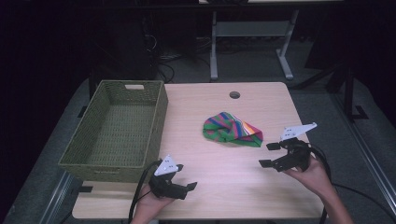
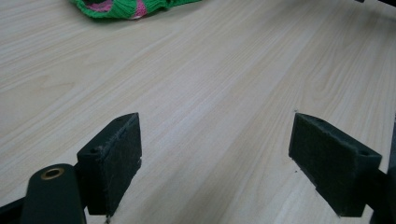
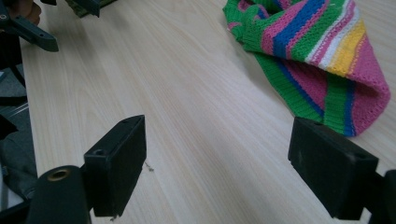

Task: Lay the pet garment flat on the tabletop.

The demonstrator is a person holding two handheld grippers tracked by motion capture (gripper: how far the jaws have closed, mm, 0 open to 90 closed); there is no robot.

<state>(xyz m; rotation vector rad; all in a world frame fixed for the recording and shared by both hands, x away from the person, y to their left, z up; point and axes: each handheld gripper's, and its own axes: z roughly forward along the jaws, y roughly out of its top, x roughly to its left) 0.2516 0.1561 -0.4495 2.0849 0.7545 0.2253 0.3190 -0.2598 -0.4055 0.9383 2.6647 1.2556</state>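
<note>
Currently, step in hand: the approach, as I judge it; nothing is gripped yet, and both grippers hang low over the pale wooden table (image 1: 224, 186)
Landmark: crumpled knitted cloth striped green, pink, blue, yellow and white (image 1: 232, 129); it lies on the table's middle, toward the right
Right gripper (image 1: 269, 154): near the cloth, on its right and person's side; jaws wide apart with nothing between them; in the right gripper view the cloth (image 3: 317, 56) lies just ahead of the right jaw
Left gripper (image 1: 186, 178): well apart from the cloth, toward the near left edge; jaws spread, holding nothing
Olive woven rectangular basket (image 1: 116, 163): left of the cloth, clear of it; nothing inside
Next move, likely: the right gripper eases forward, jaws astride a raised fold, then closes; the basket seems the destination
Writing: none readable
</note>
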